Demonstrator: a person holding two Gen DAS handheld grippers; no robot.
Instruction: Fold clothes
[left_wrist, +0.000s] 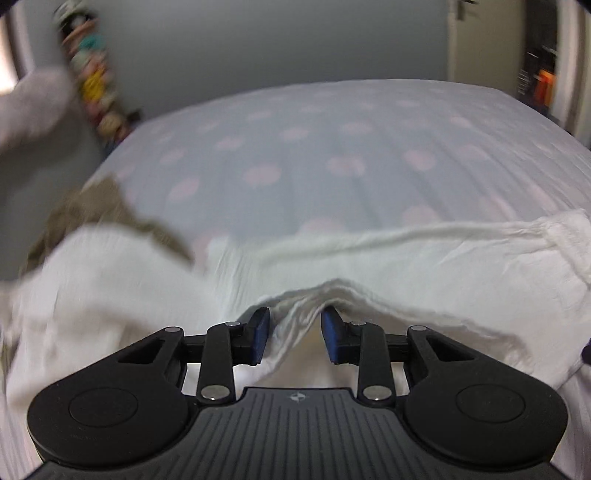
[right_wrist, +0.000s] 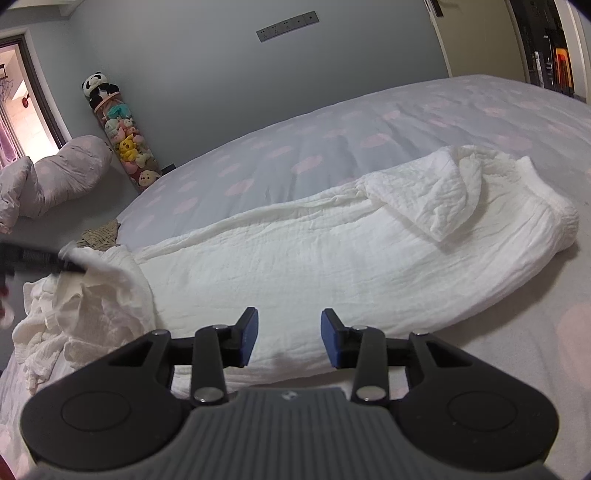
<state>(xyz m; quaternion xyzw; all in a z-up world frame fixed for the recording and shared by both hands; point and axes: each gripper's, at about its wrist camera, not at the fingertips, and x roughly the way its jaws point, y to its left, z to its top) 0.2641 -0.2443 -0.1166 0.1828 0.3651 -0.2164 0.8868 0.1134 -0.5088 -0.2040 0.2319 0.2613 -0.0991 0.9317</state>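
Garment spread across bed, lower centre of frame.
Left claw (left_wrist: 295, 332) stands parted around a raised fold of the white garment (right_wrist: 314, 251); right claw (right_wrist: 290, 338) released above it. Cloth is soft, light, limp: grasp at hems.

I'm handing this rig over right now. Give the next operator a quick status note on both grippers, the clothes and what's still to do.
Left gripper: jaws apart, a raised ridge of the white garment between the pads; grip not confirmed.
Right gripper: open, empty, hovering over the garment's near edge.
Garment lies lengthwise across the polka-dot bed, one part flopped over at its right end, the left end bunched.
An olive cloth sits beyond the left end.
No neat fold visible yet; flattening and folding remain.
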